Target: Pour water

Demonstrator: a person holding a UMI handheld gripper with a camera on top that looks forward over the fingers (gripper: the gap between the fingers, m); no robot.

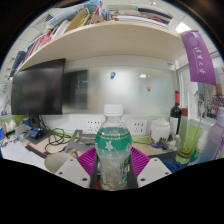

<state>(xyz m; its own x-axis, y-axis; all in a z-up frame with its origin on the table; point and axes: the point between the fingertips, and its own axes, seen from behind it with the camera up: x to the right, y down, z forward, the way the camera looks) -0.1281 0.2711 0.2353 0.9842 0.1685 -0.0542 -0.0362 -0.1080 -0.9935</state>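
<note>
1. Gripper (111,170): fingers (88,160) closed in on both sides of water bottle (113,150), pink pads flat vs. its walls, no gap visible either side. Judged a firm hold.
2. Bottle: clear plastic, green label, white cap. Sits directly between the fingers, long axis upright, cap pointing up and away from gripper. Base hidden behind fingers; can't tell if it rests on bench (40,152) or is lifted clear.
3. Key relation: bottle axis vertical and centred in the grip, so a pour needs a roll of the wrist to tip the neck toward a receiver. No cup or glass identifiable nr the bottle; target not confirmed.
4. Bench beyond: cables and clutter toward its left side, small items toward its right.
5. Further back: monitor (38,88) at bench's rear left; dark wine bottle (177,113) at rear right, well apart from held bottle.
6. Farthest: shelf (110,30) w/ books above.
</note>
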